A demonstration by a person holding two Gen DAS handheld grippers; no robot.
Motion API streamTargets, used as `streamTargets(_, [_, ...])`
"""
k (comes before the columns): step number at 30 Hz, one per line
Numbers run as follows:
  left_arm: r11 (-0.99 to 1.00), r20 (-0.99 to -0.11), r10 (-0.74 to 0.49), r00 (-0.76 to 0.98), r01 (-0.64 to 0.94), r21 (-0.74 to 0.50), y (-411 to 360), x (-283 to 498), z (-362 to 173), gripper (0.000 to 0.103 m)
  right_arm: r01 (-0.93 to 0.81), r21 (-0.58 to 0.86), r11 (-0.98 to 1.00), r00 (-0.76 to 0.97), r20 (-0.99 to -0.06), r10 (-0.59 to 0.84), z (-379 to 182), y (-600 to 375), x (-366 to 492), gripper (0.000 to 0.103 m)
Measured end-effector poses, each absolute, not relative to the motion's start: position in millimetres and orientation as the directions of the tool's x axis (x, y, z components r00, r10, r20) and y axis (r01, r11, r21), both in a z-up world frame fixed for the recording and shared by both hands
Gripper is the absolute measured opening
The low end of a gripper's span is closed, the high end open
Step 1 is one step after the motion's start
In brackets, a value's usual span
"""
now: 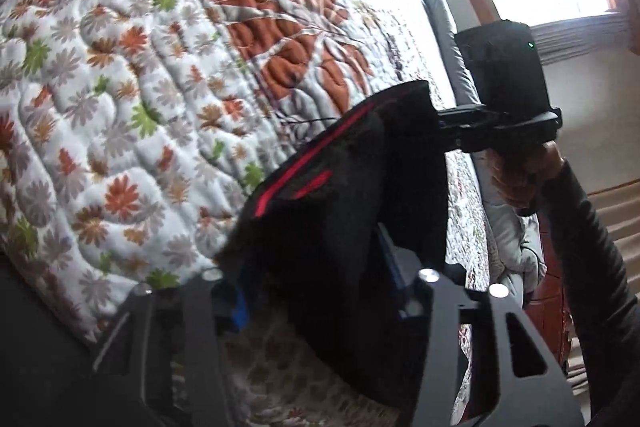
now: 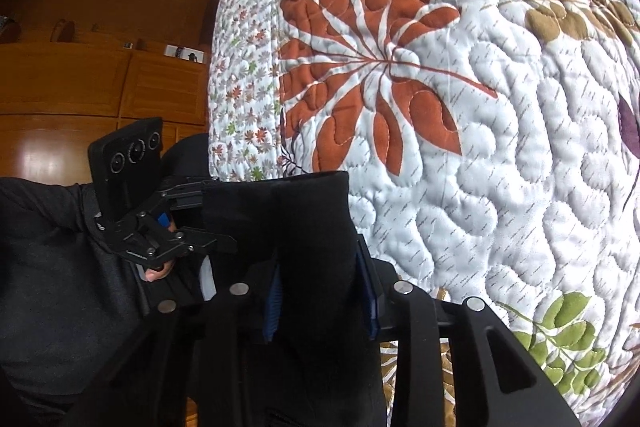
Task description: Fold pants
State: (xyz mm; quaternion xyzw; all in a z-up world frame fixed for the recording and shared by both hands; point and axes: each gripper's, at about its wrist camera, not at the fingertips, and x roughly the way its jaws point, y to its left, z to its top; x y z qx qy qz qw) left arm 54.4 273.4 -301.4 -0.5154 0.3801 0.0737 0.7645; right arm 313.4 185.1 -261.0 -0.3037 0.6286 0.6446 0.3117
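The pants (image 1: 344, 195) are black, with a thin red stripe, and they hang in the air over the bed (image 1: 120, 75), near its edge closest to the person. They do not lie flat on the quilt. The cloth is stretched a little between the 2 grippers, so its upper edge runs from one gripper to the other, and the rest drops down below and out of view. I judge that the long axis goes downward, but the far end of the legs is hidden, so I cannot tell which end is up.

The left gripper (image 1: 316, 287) has its fingers clamped on a thick bunch of the black cloth. The right gripper (image 2: 322, 291) is the same: its blue fingers (image 2: 273, 307) press on a fold of the pants (image 2: 304, 227) from both sides. In the left wrist view the right gripper (image 1: 448, 125) meets the corner of the cloth, and a hand (image 1: 520, 171) holds it.

What could go wrong: each grip takes a bunched part, not a clean edge, so a layer may slip out when the cloth is pulled tight. Also, if the 2 grippers go down unevenly, the pants may land twisted on the soft quilt and the fold will be crooked.
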Motion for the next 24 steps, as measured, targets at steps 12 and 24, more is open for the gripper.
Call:
streamTargets(12, [0.605,-0.664,-0.226,0.713,-0.432,-0.669,257,65,-236,0.019,-0.910,0.415,0.002,-0.413,-0.906,0.096,-187,157,288,0.032])
streamTargets(24, [0.782,-0.602,-0.238,0.762,-0.218,-0.584,188,75,-139,0.017,-0.975,0.181,0.129,-0.146,-0.959,0.245,-75,61,264,0.031])
